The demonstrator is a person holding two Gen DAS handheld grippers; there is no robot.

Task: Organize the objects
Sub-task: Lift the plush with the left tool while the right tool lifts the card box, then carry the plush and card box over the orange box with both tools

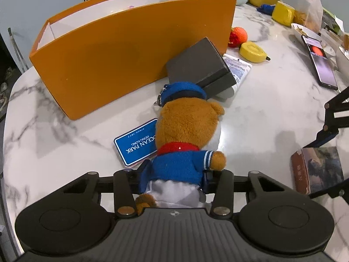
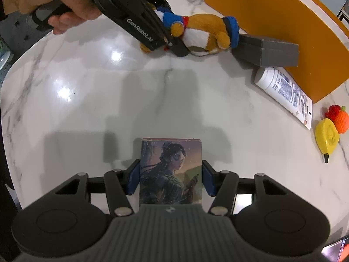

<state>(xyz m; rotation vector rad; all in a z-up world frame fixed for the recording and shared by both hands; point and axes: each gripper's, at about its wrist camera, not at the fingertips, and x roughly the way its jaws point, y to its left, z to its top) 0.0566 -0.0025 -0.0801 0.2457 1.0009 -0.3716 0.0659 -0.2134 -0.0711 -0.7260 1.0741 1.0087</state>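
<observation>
Plush bear point(image 1: 185, 139) sits clamped in your left tongs point(image 1: 174, 174), over a tag point(image 1: 135, 146) reading "OCEAN PARK HONG KONG". Your right tongs point(image 2: 171, 176) grip the illustrated box point(image 2: 171, 170).

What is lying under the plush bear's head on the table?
A blue Ocean Park card lies flat on the marble table, partly tucked beneath the plush bear held by the left gripper. The card's right end is covered, so anything further under the bear cannot be seen.
</observation>
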